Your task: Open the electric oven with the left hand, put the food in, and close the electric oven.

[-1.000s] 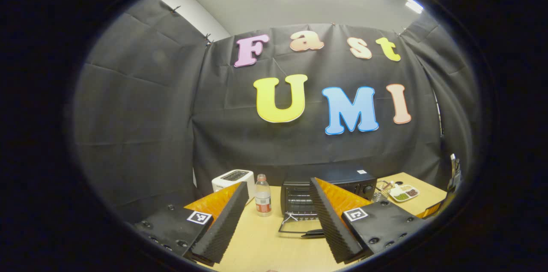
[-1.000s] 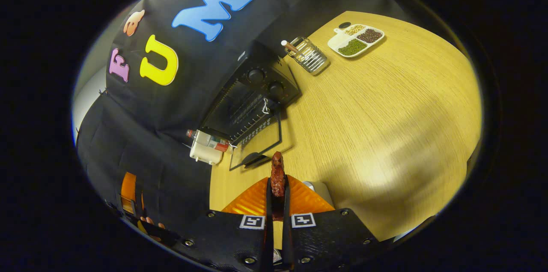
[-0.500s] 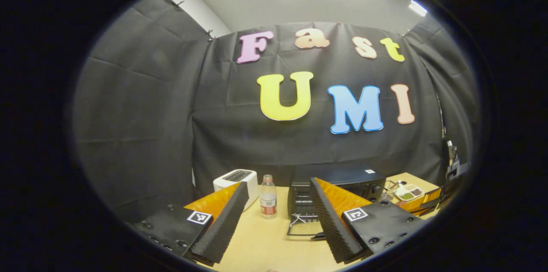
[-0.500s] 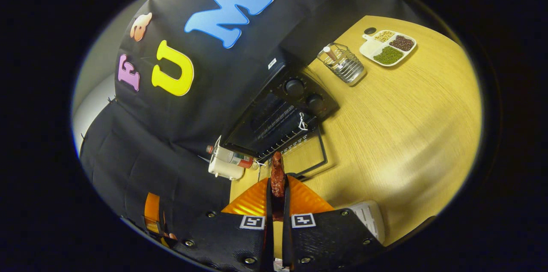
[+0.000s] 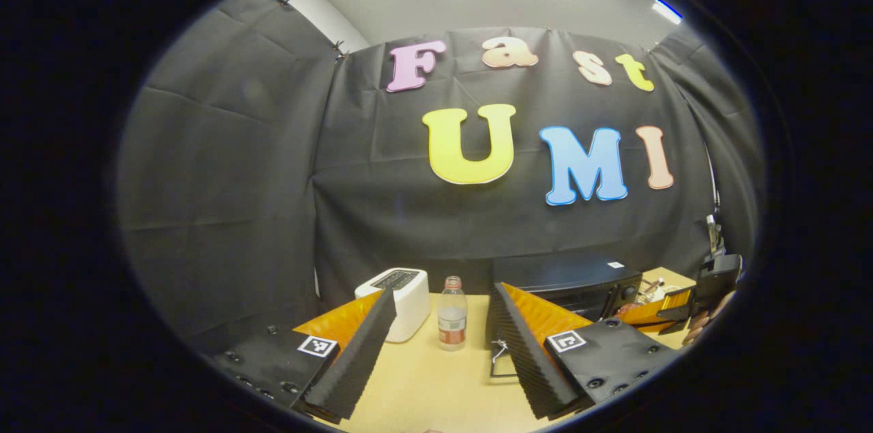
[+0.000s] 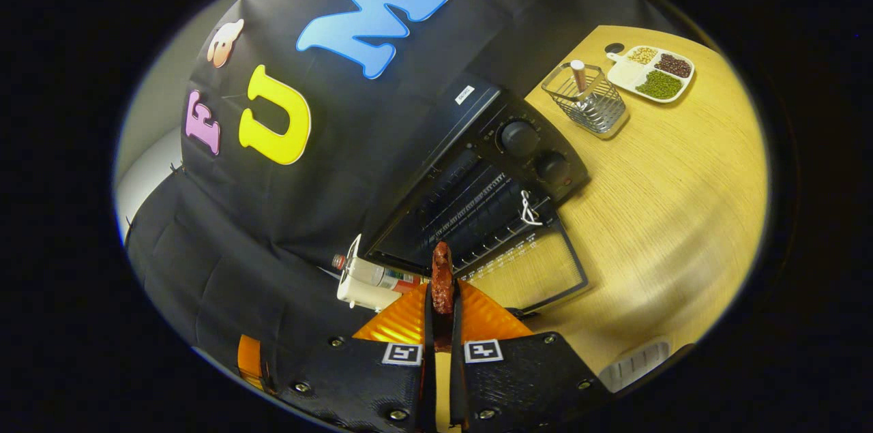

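A wide wooden table (image 6: 655,187) is seen in the right gripper view, and a big bare part of it is left open to the right of the oven. Its far edge is met by the black cloth wall. In the left gripper view a strip of bare table is seen between the two spread fingers.

One black electric oven (image 6: 477,194) is set at the back of the table, against the wall. Its glass door (image 6: 528,269) is let down flat onto the table, so the front is open and the wire rack inside is seen. Two round knobs (image 6: 520,138) are counted on its panel. In the left gripper view the oven (image 5: 566,279) is partly hidden behind a finger.

One white toaster (image 5: 399,296) is stood near the left side of the oven. One clear bottle (image 5: 451,314) with a red label is stood upright between the toaster and the oven.

One wire basket (image 6: 588,100) with a stick in it is placed just to the right of the oven. One white tray (image 6: 651,73) with small parts is laid near the basket, close to the far table edge.

The left gripper (image 5: 440,351) is held wide open over the table, with nothing between its fingers.

The right gripper (image 6: 442,324) is closed on one dark red piece of food (image 6: 442,276). The food is held up in front of the open oven, above the near edge of the door. This gripper is also seen far right in the left gripper view, with a hand (image 5: 706,320) on it.
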Demonstrator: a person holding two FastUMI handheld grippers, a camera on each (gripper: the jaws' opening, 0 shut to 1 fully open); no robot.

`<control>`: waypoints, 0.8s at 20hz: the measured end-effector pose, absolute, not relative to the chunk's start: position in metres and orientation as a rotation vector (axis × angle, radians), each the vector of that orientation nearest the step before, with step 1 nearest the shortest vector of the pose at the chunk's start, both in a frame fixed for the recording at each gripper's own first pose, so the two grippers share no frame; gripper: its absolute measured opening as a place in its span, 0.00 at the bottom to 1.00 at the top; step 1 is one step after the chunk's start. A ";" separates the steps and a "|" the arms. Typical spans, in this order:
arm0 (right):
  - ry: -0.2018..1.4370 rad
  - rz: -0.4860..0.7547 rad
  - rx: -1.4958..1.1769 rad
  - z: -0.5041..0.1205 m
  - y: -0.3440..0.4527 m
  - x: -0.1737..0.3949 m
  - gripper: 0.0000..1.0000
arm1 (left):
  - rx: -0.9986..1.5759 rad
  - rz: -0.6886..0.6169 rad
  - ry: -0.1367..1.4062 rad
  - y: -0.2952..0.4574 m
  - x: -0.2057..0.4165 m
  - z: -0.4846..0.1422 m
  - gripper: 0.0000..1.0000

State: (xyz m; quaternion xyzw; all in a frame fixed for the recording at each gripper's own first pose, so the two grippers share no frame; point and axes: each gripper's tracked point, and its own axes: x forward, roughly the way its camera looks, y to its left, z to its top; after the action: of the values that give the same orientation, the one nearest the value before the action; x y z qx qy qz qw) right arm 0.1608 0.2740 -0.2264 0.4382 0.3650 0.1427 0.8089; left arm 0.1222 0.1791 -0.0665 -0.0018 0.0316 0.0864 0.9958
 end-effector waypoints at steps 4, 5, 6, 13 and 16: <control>0.727 0.287 0.967 -0.230 0.289 0.192 0.08 | 0.011 0.202 0.067 0.206 0.121 -0.070 1.00; 0.707 0.283 0.981 -0.230 0.294 0.203 0.08 | 0.017 0.213 0.071 0.214 0.120 -0.071 1.00; 0.687 0.283 0.991 -0.232 0.299 0.210 0.08 | 0.019 0.224 0.076 0.221 0.120 -0.072 1.00; 0.649 0.239 0.996 -0.256 0.324 0.254 0.08 | 0.033 0.315 0.113 0.263 0.106 -0.081 1.00; 0.587 0.213 0.968 -0.263 0.322 0.270 0.08 | 0.043 0.343 0.129 0.269 0.100 -0.085 1.00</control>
State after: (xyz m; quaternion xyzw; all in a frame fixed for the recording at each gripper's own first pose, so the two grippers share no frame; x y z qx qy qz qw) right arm 0.2697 0.3222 -0.2627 0.4577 0.2774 0.1007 0.8387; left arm 0.1004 0.2686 -0.0847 0.0214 0.0643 0.1705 0.9830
